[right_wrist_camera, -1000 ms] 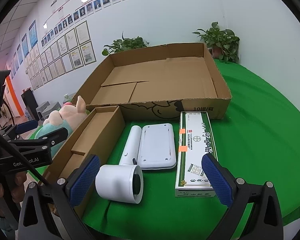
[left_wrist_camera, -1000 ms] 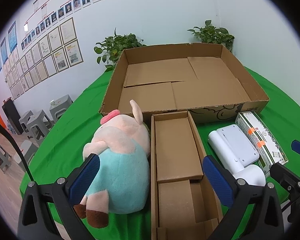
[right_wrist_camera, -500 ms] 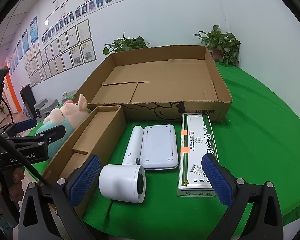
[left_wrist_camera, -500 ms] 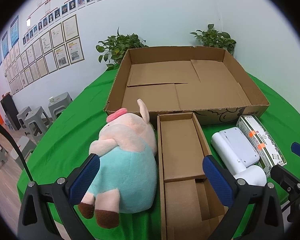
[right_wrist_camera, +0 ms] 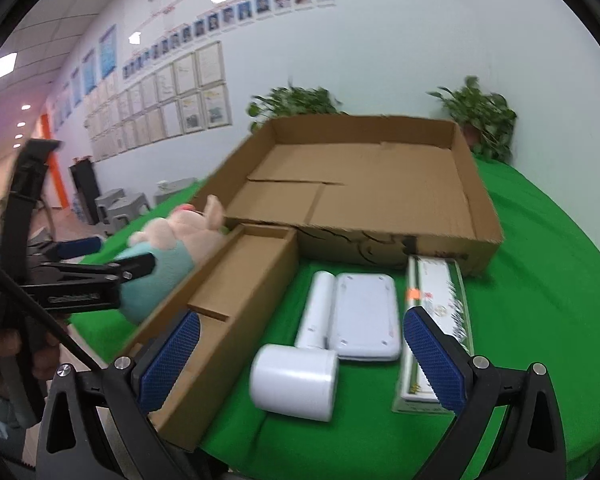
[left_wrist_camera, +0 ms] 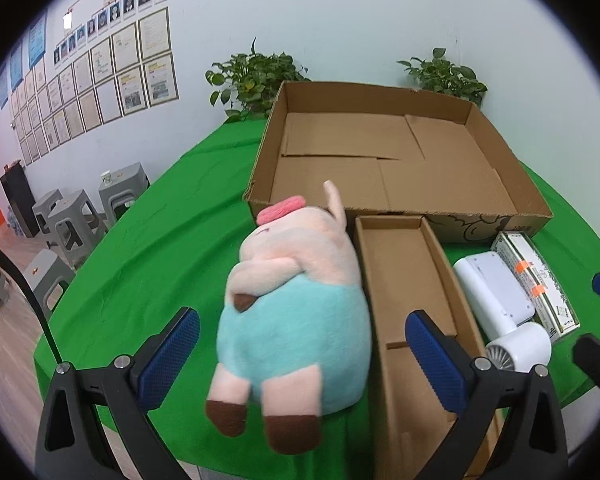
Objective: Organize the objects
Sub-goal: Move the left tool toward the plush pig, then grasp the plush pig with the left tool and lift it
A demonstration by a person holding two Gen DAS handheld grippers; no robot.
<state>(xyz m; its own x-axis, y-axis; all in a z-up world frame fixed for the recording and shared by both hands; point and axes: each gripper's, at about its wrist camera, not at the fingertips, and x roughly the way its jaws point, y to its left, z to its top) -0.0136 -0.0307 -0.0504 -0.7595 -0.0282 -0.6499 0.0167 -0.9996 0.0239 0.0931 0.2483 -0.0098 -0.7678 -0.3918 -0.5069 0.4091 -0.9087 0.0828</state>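
Note:
A plush pig in a teal outfit lies on the green table, between the open fingers of my left gripper; it also shows in the right wrist view. A narrow cardboard box lies right of it. A white hair dryer, a white flat device and a green-and-white carton lie side by side. My right gripper is open and empty just above the hair dryer. A large shallow cardboard box stands behind them all.
Two potted plants stand behind the large box by the wall. Grey stools stand on the floor to the left of the round table. The table's front edge lies just below my right gripper.
My left gripper has swung left and now centres on the plush pig instead of the narrow box. My right gripper has moved forward and slightly left, closer to the hair dryer.

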